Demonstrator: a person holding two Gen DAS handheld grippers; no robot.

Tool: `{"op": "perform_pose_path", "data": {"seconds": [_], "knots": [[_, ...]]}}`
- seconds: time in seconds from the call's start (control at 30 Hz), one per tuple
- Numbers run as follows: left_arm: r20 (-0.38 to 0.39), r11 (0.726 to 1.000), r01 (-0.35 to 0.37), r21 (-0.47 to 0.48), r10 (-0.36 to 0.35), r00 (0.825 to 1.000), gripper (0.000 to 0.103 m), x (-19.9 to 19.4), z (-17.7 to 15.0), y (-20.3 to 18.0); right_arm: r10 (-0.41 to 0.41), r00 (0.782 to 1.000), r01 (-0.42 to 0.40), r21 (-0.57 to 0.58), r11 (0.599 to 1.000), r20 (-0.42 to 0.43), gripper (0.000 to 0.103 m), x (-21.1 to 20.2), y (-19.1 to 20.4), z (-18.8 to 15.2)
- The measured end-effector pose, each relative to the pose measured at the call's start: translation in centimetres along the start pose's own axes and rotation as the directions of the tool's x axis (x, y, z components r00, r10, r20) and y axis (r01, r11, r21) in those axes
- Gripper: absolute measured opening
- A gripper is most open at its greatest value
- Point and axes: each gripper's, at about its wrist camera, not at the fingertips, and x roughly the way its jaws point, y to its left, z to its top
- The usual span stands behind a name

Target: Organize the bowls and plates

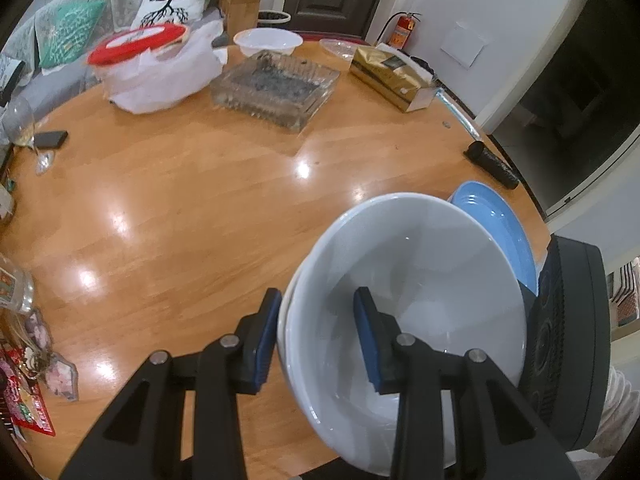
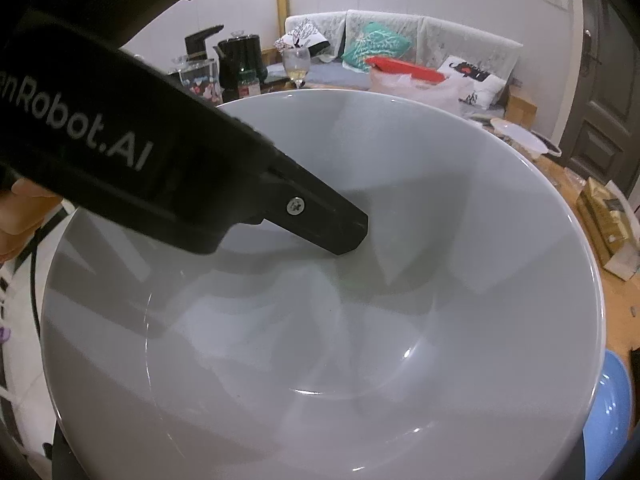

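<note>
In the left wrist view my left gripper [image 1: 316, 320] straddles the near rim of a white bowl [image 1: 420, 280], one blue-padded finger outside and one inside; whether the pads clamp the rim cannot be told. A second white rim shows just under it. A blue plate [image 1: 500, 220] lies behind the bowl on the round wooden table [image 1: 180, 208]. In the right wrist view the white bowl [image 2: 360, 320] fills the frame, with the left gripper's black finger [image 2: 320, 216] reaching inside it. The blue plate [image 2: 608, 412] peeks out at the lower right. My right gripper's own fingers are not visible.
On the table stand a glass ashtray [image 1: 276, 88], a red-lidded container in a plastic bag [image 1: 152, 68], a white bowl [image 1: 268, 40], a gold box [image 1: 392, 72], a black tube [image 1: 492, 164], a wine glass [image 1: 24, 128] and a phone [image 1: 50, 140]. A black fan-like object [image 1: 568, 340] is at the right.
</note>
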Motion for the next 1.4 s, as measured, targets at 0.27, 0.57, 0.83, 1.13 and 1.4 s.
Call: {"op": "perform_pose_path", "data": {"seconds": [0.27,0.57,0.83,1.13,1.4], "knots": [[0.016,1.0,-0.004,0.022,0.003,1.0,0.033,-0.7,0.8,-2.9,-0.021,1.0,0.02,0.01,1.0,0.018,0.101,-2.4,-0.9,-0.9],[0.016,0.998,0.003,0.066,-0.004,1.0,0.033,0.1,2.3,-7.0,-0.053,0.998,0.052,0.036,0.998,0.034,0.101,-5.1,-2.3,-2.5],[0.011,0.994,0.015,0.104,-0.016,1.0,0.033,0.9,3.5,-10.4,-0.083,0.996,0.081,0.062,0.995,0.041,0.101,-7.3,-4.0,-4.1],[-0.004,0.99,0.041,0.135,-0.04,0.999,0.033,2.5,4.9,-14.0,-0.113,0.993,0.11,0.09,0.99,0.031,0.101,-10.1,-4.8,-6.7],[-0.021,0.984,0.063,0.164,-0.06,0.998,0.033,3.9,5.8,-17.0,-0.138,0.99,0.134,0.123,0.983,0.02,0.101,-11.9,-6.5,-8.6]]}}
